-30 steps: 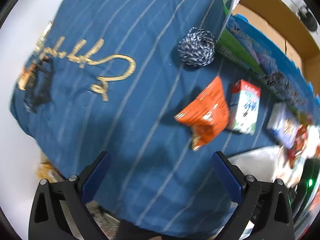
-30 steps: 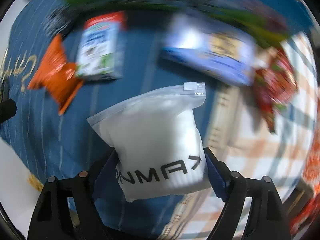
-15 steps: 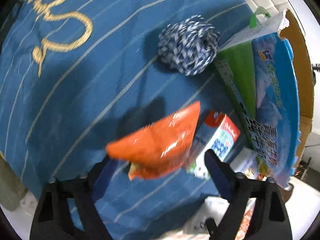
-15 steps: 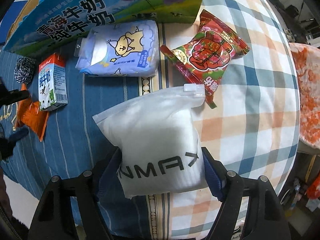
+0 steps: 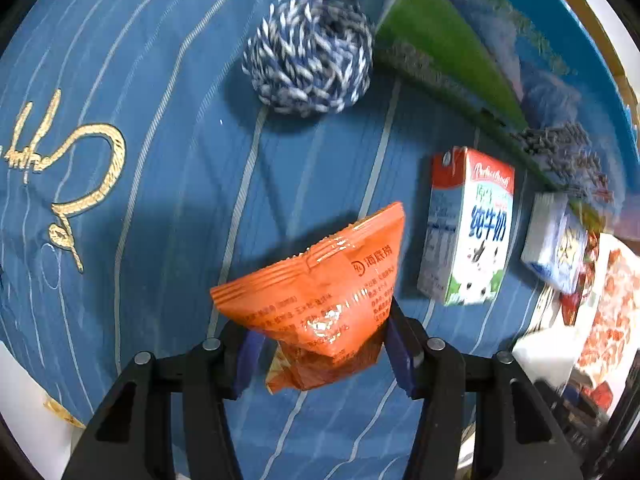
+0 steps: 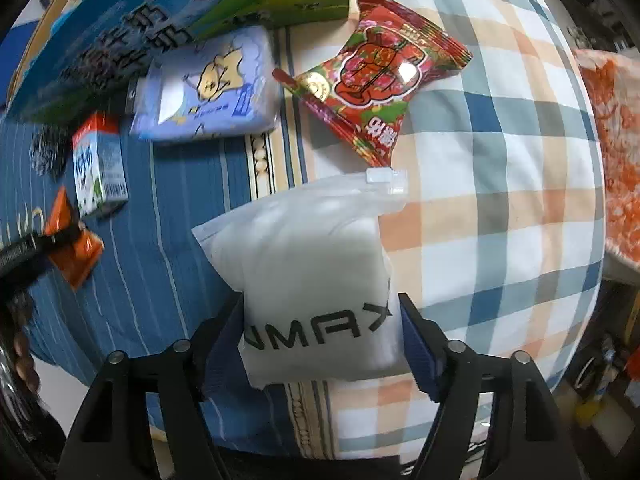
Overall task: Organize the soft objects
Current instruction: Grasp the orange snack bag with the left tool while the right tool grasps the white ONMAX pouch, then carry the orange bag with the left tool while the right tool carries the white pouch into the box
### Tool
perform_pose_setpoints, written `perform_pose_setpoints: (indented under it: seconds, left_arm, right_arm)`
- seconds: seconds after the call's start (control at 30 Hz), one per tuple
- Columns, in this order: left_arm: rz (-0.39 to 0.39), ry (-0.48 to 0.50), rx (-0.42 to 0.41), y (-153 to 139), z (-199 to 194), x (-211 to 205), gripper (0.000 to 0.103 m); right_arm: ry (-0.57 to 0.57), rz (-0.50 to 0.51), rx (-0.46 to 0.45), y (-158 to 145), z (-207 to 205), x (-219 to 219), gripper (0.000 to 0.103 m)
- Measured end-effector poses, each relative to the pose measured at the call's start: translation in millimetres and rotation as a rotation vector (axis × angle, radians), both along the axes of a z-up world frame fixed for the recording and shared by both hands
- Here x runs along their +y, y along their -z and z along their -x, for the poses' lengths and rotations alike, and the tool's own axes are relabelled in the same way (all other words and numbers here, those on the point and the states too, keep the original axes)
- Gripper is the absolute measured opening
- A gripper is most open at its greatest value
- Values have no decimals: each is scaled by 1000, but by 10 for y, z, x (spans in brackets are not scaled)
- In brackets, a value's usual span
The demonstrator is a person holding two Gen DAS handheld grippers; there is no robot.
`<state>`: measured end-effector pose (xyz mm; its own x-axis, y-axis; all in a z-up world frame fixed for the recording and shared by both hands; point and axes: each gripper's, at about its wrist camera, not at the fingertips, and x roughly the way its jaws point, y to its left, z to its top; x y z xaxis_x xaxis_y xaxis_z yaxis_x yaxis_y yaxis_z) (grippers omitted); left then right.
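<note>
Two soft packets are being gripped at once, one in each tool. The orange snack pouch (image 5: 320, 300) is sitting pinched between the blue pads of the left tool (image 5: 322, 354), its crimped top edge pointing away from the tool and its lower end crumpling between the fingers, above the blue striped cloth (image 5: 160, 200). The white zip bag (image 6: 316, 280) with black lettering is being clamped by the right tool (image 6: 322, 340), its slider end reaching forward over the seam where the blue cloth is meeting the checked cloth (image 6: 500, 200). Ahead and to the right of the left tool, a small milk carton (image 5: 466, 226) is lying on its side; farther ahead, a blue-and-white yarn ball (image 5: 310, 68) is resting just beside a large printed box (image 5: 460, 40). Ahead of the right tool, a red snack bag (image 6: 376, 76) is lying on the checked cloth, and to its left a pale blue tissue pack (image 6: 208, 88) is lying beside the box.
</note>
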<state>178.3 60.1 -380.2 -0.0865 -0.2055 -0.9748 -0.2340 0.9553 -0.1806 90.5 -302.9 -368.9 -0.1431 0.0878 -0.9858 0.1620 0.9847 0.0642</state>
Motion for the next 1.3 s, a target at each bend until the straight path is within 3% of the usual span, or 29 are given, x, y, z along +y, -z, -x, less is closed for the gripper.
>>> perform_pose_setpoints:
  seconds: [0.1,0.23,0.37,0.47,0.57,0.83,1.07,1.3]
  left_arm:
    - [-6,-16,19,36,-36,-42,57]
    - [-42,-19,32,115,-72,-176,68]
    - [-112,28,4,132,-95,-377,68]
    - [-141,69,-25,84,-64,-520,62]
    - [-154,87,-40,47,38,-681,52]
    - [-145,125,-65,-68,453,-1106,49]
    - [-138,167,-124,-473,958,-1796,49]
    - [-151,183,-267,-1294,967,-2054,49]
  right_arm:
    - [-19,14,0,-83,50,-112,83]
    - [-73,40,-9,-177,46,-17,92]
    - [-132,82,51,-100,80,25,95]
    - [-141,94,53,-72,146,-51,97]
    - [-155,99,29,-103,227,-37,95]
    - [-122,44,-11,-183,366,85,72]
    - [-76,-43,-51,-478,605,-186,65]
    - [-52,-97,-137,-1075,734,-441,65]
